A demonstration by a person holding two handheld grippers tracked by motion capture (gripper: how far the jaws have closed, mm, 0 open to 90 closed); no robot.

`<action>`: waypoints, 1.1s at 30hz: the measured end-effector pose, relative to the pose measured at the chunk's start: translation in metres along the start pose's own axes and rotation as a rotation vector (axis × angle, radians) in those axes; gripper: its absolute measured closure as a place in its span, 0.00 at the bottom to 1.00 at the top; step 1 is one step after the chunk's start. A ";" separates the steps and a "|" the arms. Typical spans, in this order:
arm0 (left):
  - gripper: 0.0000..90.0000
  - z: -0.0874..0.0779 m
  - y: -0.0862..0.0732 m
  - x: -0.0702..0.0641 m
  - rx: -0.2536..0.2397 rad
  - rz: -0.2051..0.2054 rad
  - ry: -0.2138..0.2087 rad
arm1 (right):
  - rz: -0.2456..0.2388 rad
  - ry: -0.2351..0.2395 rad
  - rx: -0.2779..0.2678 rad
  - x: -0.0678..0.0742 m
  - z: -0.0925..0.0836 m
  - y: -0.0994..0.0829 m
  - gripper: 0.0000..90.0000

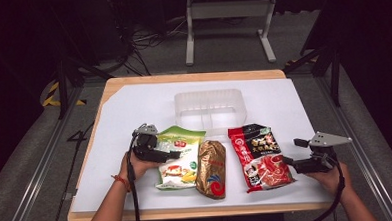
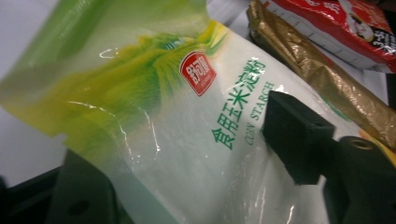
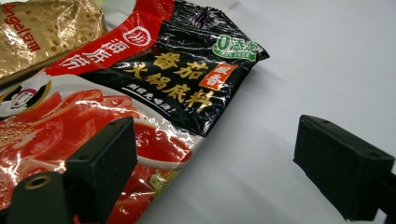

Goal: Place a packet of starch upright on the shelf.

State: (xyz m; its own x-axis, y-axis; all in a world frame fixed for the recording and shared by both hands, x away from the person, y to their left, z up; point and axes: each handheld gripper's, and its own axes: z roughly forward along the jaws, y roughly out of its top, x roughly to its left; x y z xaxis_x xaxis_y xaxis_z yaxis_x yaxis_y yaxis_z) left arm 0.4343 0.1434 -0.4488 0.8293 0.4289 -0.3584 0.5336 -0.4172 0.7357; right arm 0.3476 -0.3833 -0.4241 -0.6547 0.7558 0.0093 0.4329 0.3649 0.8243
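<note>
Straddling corn starch bag — left gripper jaws part open, pads not pressing; right gripper jaws wide beside red hotpot pouch.

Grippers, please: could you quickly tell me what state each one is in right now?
Left gripper: jaws straddle the corn starch bag; grip cannot be told.
Right gripper: open, holding nothing, beside the red soup base packet.

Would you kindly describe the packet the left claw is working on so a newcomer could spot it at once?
On the white table, three packets lie in a row in front of a clear plastic tub. It is the leftmost one, the corn starch bag: green and white, beside a gold pouch and a red-and-black packet.
</note>
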 end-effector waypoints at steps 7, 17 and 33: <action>0.88 0.000 -0.002 -0.007 -0.018 0.033 0.001 | -0.013 -0.005 0.003 0.002 -0.001 0.000 0.15; 0.97 -0.015 -0.002 -0.026 -0.089 0.063 0.035 | -0.040 -0.020 0.003 0.004 -0.002 0.001 0.15; 0.99 -0.061 0.007 -0.062 -0.296 0.076 0.103 | -0.045 -0.038 -0.006 0.004 -0.004 0.003 0.16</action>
State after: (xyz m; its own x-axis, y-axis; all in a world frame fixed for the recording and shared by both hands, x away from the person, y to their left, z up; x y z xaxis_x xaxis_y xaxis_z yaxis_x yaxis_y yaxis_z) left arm 0.3764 0.1623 -0.3860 0.8355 0.4906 -0.2474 0.3873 -0.2064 0.8985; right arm 0.3432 -0.3814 -0.4195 -0.6496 0.7587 -0.0491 0.3998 0.3958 0.8267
